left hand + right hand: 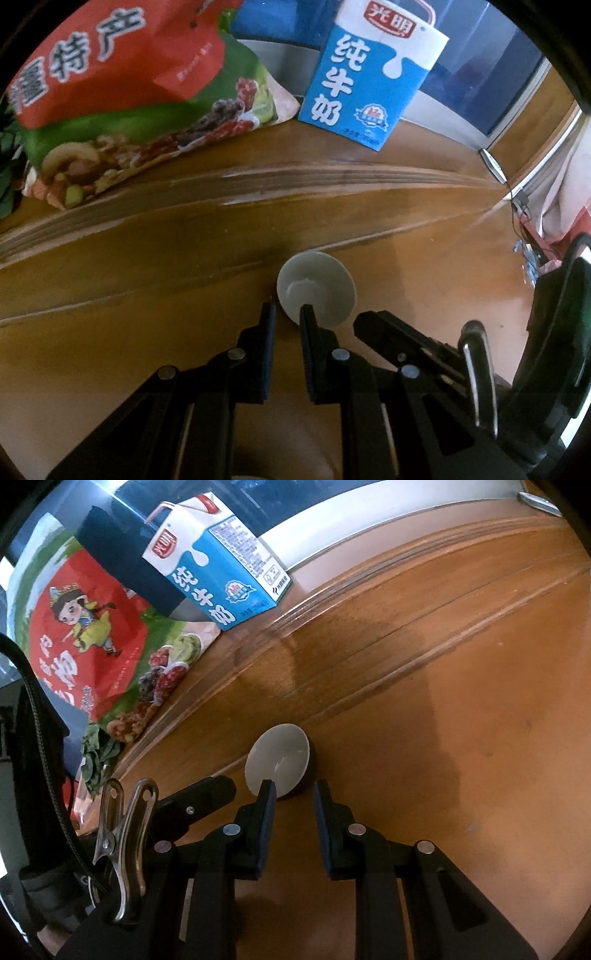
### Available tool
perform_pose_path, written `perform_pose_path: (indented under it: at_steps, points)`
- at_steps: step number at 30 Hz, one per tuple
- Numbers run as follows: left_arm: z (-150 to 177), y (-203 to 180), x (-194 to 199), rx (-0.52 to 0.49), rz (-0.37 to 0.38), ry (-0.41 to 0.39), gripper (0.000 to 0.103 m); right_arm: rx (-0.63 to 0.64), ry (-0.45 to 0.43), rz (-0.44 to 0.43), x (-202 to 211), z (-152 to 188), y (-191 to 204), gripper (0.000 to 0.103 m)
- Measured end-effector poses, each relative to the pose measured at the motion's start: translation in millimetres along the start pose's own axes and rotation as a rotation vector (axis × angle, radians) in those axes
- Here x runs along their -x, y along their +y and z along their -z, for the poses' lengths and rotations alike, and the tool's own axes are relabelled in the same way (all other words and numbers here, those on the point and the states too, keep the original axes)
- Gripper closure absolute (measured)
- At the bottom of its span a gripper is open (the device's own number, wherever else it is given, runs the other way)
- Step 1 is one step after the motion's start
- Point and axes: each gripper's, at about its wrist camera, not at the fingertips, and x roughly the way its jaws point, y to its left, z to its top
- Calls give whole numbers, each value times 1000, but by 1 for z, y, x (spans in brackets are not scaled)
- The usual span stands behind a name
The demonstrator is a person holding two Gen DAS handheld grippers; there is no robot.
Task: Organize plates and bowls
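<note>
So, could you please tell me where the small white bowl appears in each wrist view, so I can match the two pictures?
Left wrist view: the small white bowl sits low centre on the wooden table, just beyond the left gripper.
Right wrist view: it sits just below centre, just beyond the right gripper.
Shared landmark: the blue milk carton, upper right of centre in the left view, upper left in the right.

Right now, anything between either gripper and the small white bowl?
Nothing visible. The white bowl sits on bare wooden tabletop just ahead of both the left gripper and the right gripper. The milk carton and the snack bag stand well behind it, off the approach line.
</note>
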Motion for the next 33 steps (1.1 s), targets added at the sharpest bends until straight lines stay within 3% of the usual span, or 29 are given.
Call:
perform_pose_path:
  at_steps: [13,33]
  points:
    - [-9,0,-20,-12,-21,4,91,-1,20,2,-14,-3,-15,81]
    - [-3,-1,-17,-29,16,-2,96,7,16,-8,-16,3,-14,84]
